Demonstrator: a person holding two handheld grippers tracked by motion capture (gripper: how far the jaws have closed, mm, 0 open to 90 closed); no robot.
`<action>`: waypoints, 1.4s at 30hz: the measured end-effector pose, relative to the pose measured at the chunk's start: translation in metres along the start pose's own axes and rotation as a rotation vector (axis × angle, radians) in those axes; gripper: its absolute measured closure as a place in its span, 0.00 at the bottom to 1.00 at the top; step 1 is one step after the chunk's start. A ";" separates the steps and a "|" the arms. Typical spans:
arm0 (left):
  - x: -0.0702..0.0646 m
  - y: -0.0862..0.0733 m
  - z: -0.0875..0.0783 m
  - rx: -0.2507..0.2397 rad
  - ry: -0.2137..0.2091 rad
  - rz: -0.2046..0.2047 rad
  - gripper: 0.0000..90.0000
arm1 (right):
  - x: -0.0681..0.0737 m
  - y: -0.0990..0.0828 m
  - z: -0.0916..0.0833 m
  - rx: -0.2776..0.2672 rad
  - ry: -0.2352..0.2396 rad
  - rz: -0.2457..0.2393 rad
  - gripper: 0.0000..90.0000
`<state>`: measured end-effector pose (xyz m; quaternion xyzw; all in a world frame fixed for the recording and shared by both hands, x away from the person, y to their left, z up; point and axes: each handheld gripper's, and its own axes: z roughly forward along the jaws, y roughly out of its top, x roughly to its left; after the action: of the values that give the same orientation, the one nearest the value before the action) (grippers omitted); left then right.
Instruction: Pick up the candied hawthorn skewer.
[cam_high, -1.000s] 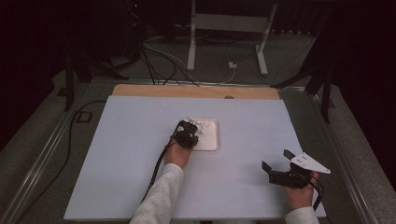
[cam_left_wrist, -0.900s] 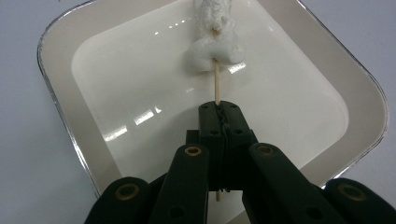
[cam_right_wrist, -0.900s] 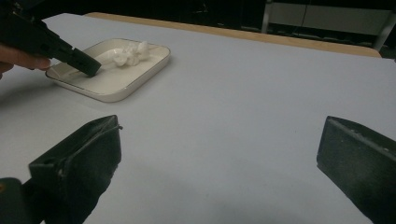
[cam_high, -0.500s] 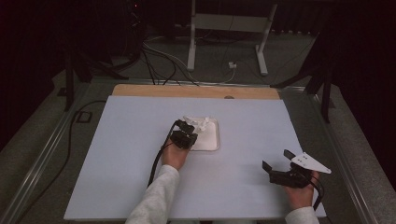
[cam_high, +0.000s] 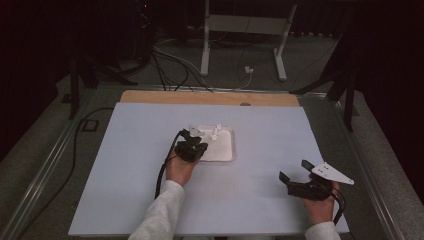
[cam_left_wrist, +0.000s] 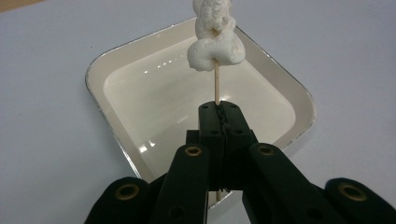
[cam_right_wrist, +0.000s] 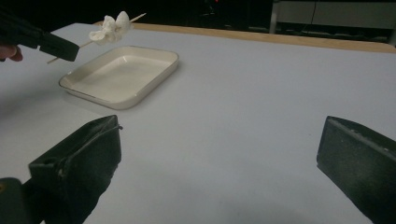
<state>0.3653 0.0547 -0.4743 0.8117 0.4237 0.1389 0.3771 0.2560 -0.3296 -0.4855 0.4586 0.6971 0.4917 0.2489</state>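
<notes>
Skewer (cam_left_wrist: 216, 87) with white lumps (cam_left_wrist: 215, 35) pinched in left gripper (cam_left_wrist: 219, 110), held above the cream tray (cam_left_wrist: 112, 130) mid-table, toward its far edge. Right gripper (cam_high: 294, 171) near right front corner, jaws spread, holding nothing.

High view: fixed above the person's side, looking forward and down; takes in the whole table (cam_high: 260, 200) and the floor beyond, from far off.

Left gripper view: rides the left gripper (cam_left_wrist: 219, 108), looks along its jaws and down, very near the white tray (cam_left_wrist: 116, 60) and the skewer (cam_left_wrist: 216, 86).

Right gripper view: rides the right gripper (cam_right_wrist: 219, 140), low, near level across the table, tray farther off.

Shared: tray and skewer in all three; right gripper view also catches the left gripper.
</notes>
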 end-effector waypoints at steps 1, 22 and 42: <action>0.000 0.000 0.000 0.000 0.000 0.000 1.00 | 0.001 0.001 0.000 -0.004 0.007 0.004 0.00; 0.003 -0.023 -0.045 -0.111 -0.049 0.037 1.00 | 0.025 0.068 0.046 -0.059 0.247 0.112 0.00; 0.007 -0.028 -0.061 -0.184 -0.078 0.053 1.00 | 0.068 0.120 0.108 -0.039 0.391 0.097 0.00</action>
<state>0.3202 0.1003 -0.4546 0.7894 0.3724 0.1557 0.4625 0.3585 -0.2085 -0.4107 0.3824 0.6998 0.5961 0.0936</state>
